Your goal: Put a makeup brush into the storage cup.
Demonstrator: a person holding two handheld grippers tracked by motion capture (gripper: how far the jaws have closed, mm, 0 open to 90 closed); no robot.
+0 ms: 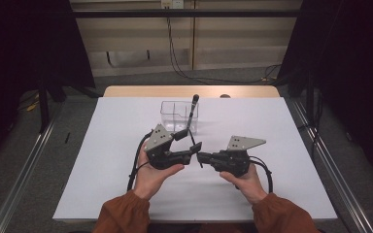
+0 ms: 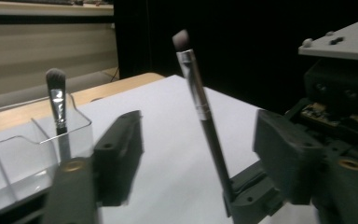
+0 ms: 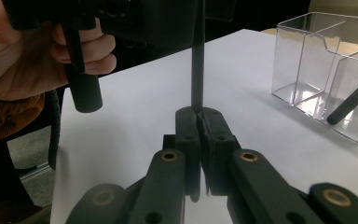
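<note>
At table centre, high view, both tongs meet tip to tip just below a clear plastic organizer (image 1: 178, 115) that sits at 12 o'clock from them on the white table (image 1: 102, 160). Right tongs (image 1: 203, 157), held by the right hand (image 1: 245, 180), are closed on the lower handle of a makeup brush (image 1: 193, 144); right gripper view shows the jaws pressed together with the dark handle (image 3: 197, 65) rising straight up from between them. Left tongs (image 1: 192, 151), held by the left hand (image 1: 153, 177), are open: left gripper view shows its two jaws well apart, the held brush (image 2: 200, 105) standing between them, bristles up, tilted slightly toward 11 o'clock, apart from both jaws. Second brush (image 2: 57, 105) stands in the organizer (image 2: 18, 154) at 9 o'clock in that view, bristles up, leaning on a divider. High view: that brush (image 1: 192, 112) sticks out of the organizer's right compartment. Orange sleeves (image 1: 124, 216) enter at 6 o'clock.
</note>
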